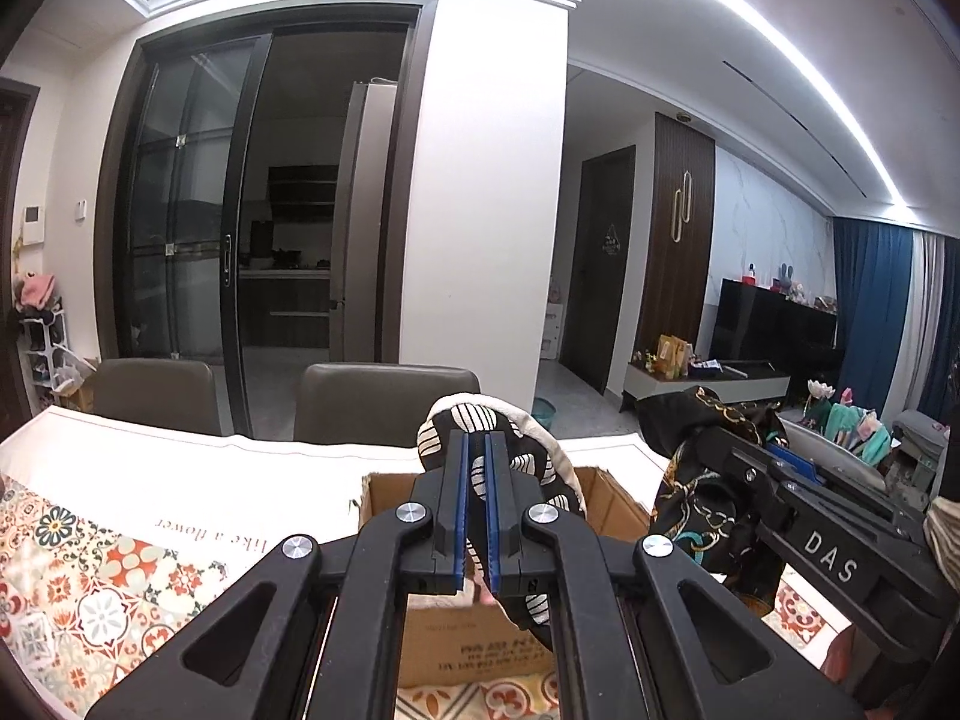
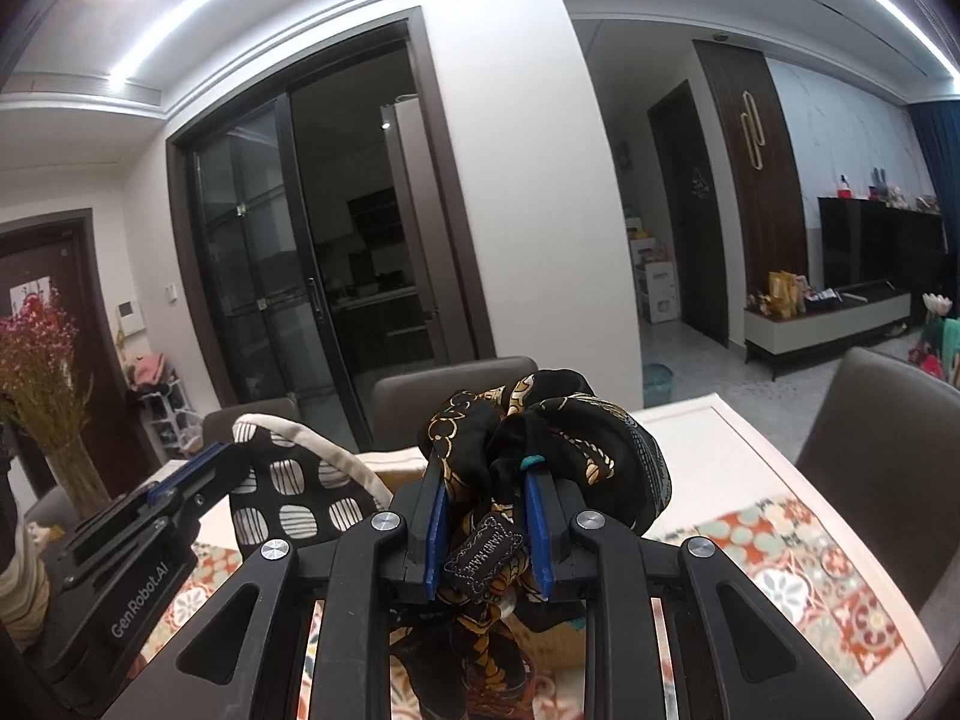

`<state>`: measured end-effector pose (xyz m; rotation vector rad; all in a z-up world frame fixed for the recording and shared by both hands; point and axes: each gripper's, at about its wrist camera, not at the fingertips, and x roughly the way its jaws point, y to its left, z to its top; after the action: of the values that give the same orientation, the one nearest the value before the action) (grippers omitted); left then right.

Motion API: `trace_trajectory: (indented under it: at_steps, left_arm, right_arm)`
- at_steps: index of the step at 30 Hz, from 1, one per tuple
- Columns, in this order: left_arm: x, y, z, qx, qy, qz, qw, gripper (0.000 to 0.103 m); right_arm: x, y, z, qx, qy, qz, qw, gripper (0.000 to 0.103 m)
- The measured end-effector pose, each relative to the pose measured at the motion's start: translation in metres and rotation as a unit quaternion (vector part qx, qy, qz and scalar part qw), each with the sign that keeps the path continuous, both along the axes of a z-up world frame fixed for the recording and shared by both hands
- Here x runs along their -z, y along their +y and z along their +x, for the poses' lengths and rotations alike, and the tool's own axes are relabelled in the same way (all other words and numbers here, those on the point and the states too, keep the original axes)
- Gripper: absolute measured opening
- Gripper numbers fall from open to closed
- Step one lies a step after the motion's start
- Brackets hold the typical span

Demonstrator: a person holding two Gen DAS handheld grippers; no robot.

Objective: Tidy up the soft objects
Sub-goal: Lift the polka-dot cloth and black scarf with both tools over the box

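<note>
Above the open cardboard box (image 1: 606, 489) on the table, the left gripper (image 1: 477, 504) has its 2 blue-lined fingers drawn nearly together, pinching a black cloth with white striped ovals and a cream border (image 1: 480, 420); the cloth bunches up over the fingertips and hangs down behind them, its lower folds trailing toward the box's mouth. In the right wrist view the same patterned cloth (image 2: 294, 492) fans out from the left gripper (image 2: 192, 471), held up clear of the table. Just to the right, the right gripper (image 2: 486, 516) is clamped at a moderate gap on a crumpled black scarf with gold chain print (image 2: 540, 426), which swells above the fingers in a loose ball and dangles below them, a small woven label showing between the pads. From the left wrist view that scarf (image 1: 696, 480) hangs off the right gripper (image 1: 780, 462) beside the box's right wall, lifted off the surface. The box sits on a tablecloth (image 1: 120, 564) with a patterned tile print and a white border, near the far edge of the table (image 2: 720, 438). 2 grey-brown chairs (image 1: 384, 396) stand tucked against that far edge, and another chair (image 2: 888, 438) stands at the right-hand edge. A vase of dried pink flowers (image 2: 42, 372) stands toward the left end.
</note>
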<state>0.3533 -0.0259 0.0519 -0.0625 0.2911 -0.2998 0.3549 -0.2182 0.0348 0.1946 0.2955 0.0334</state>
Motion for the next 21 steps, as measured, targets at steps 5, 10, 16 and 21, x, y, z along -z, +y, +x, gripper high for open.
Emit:
trace_trajectory:
  at_steps: [5,10,16,21]
  left_arm:
    - [-0.004,-0.001,0.018,-0.007,-0.006,0.004,0.9999,0.006]
    - [-0.002,-0.002,0.039,-0.013,-0.005,0.011,0.9998,0.006]
    - [0.004,-0.003,0.060,-0.017,0.007,0.011,0.9998,0.006]
    - [0.008,-0.006,0.077,-0.022,0.016,0.013,0.9996,0.006]
  right_arm:
    - [-0.007,-0.001,0.022,-0.007,-0.008,-0.004,1.000,0.024]
    - [-0.008,-0.001,0.043,-0.010,-0.009,-0.016,1.000,0.024]
    - [-0.008,0.002,0.066,-0.009,-0.018,-0.034,0.999,0.024]
    - [-0.003,0.002,0.085,-0.009,-0.013,-0.041,0.999,0.024]
